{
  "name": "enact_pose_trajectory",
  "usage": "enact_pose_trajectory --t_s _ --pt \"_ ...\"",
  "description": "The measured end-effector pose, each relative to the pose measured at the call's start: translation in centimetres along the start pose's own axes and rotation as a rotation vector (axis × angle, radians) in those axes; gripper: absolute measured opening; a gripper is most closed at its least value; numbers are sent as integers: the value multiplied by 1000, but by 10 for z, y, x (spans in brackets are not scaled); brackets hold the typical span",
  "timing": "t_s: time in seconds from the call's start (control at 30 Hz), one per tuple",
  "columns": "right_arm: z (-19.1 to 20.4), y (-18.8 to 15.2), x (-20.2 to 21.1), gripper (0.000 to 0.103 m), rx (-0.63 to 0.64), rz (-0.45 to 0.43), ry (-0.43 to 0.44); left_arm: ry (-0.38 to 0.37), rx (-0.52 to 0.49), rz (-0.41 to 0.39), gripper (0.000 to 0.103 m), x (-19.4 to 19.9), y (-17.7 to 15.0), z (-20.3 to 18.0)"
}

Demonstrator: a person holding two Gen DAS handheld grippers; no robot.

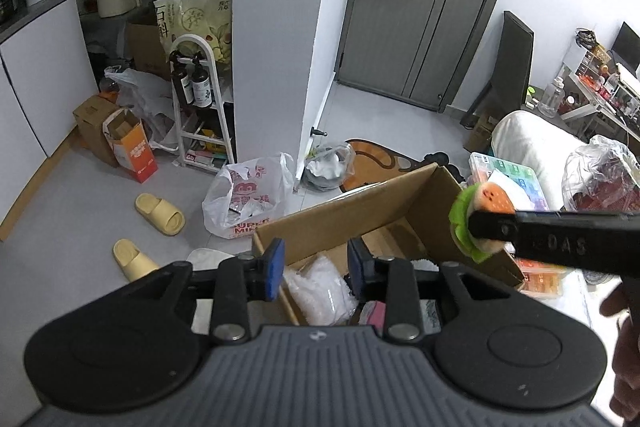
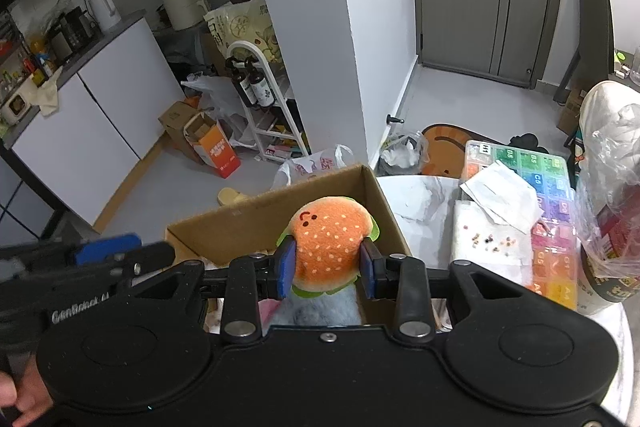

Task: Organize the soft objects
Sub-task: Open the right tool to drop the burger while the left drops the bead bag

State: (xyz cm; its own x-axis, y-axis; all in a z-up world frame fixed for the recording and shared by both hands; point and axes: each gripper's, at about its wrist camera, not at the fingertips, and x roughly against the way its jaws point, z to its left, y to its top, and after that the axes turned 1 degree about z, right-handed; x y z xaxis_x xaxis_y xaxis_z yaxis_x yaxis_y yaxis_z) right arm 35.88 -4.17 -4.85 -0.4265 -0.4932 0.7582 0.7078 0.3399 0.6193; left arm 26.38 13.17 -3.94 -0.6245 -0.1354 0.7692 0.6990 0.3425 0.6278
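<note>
Right gripper (image 2: 327, 267) around round, fuzzy burger plush (image 2: 330, 241), over cardboard box (image 2: 256, 215)

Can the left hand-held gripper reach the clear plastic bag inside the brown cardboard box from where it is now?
Probably yes. The left hand-held gripper is open and empty, right above the clear plastic bag in the brown cardboard box, and nothing lies between.

A white marbled surface (image 2: 416, 203) carries an open cardboard box (image 2: 384, 203); right of the box lie a white tissue sheet (image 2: 480, 239) and a colourful bead organiser (image 2: 556, 187).
</note>
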Motion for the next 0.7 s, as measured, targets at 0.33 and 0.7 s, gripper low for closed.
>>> enact_pose_trajectory --t_s 0.33,0.7 --pt "2 -4 14 59 14 -3 -9 26 4 -1 61 10 -6 4" --pt "-4 -29 52 66 30 30 -13 49 -6 0 95 39 -15 1"
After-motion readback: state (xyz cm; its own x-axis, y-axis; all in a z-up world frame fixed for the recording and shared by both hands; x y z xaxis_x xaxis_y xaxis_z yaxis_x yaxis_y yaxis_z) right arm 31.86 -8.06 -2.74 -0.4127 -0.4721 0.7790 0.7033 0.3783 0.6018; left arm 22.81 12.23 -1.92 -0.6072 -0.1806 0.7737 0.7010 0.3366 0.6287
